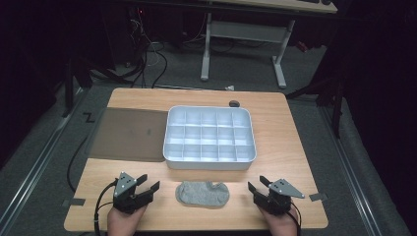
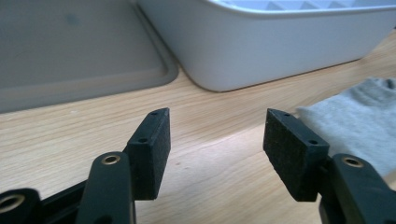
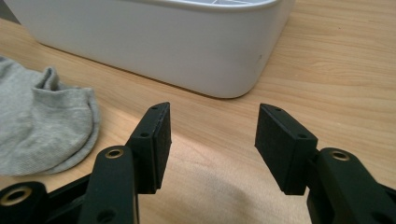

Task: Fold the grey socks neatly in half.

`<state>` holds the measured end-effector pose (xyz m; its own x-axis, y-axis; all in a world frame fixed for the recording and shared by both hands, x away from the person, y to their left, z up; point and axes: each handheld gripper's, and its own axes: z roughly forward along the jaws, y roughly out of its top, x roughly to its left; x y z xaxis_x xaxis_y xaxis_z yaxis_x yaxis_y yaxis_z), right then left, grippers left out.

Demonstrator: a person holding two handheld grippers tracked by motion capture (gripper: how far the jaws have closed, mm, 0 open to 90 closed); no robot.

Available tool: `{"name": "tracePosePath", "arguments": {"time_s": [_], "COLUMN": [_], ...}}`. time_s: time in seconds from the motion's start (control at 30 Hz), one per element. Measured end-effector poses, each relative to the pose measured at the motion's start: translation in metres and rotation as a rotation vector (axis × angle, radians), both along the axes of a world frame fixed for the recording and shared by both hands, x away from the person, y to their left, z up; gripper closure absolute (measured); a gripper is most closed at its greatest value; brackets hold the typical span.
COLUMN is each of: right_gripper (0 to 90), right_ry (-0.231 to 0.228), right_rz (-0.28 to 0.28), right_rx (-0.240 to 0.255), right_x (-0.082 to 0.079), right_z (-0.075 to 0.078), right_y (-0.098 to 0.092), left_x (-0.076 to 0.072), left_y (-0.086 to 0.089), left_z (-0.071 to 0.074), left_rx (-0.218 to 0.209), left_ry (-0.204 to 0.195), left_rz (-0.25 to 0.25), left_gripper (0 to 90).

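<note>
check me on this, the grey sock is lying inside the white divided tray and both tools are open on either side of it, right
Not quite. The soft grey fabric sock lies flat on the wooden table, in front of the white plastic tray with divided compartments, not inside it; the high view shows this. The rest holds: the left tool and right tool are both open, one on either side of the sock.

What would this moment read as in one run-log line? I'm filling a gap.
left gripper: open, empty | right gripper: open, empty | grey sock: on table between them | white divided tray: behind sock
</note>
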<state>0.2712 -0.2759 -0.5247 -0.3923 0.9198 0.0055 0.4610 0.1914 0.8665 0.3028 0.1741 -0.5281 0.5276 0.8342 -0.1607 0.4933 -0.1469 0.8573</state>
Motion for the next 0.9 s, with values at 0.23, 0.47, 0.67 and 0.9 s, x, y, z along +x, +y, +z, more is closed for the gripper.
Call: {"name": "tracePosePath", "arguments": {"time_s": [0.23,0.47,0.67,0.9], "right_gripper": [47.6,47.6,44.5,42.4], "right_ry": [-0.03,-0.029,-0.014,-0.011], "right_rz": [0.035,0.052,0.073,0.065], "right_rx": [-0.006,0.007,0.019,0.024], "right_x": [0.0,-0.006,-0.005,-0.005], "right_z": [-0.002,0.003,0.003,0.004], "right_y": [-0.001,0.001,0.005,0.011], "left_x": [0.002,-0.001,-0.002,-0.003], "left_y": [0.003,-0.004,-0.021,-0.037], "left_z": [0.0,-0.001,0.002,0.003], "left_rx": [-0.013,-0.022,0.013,0.049], "left_ry": [-0.004,0.055,0.051,0.03], "left_rz": [0.026,-0.019,-0.063,-0.085], "left_gripper": [40.5,40.3,41.5,40.6]}}
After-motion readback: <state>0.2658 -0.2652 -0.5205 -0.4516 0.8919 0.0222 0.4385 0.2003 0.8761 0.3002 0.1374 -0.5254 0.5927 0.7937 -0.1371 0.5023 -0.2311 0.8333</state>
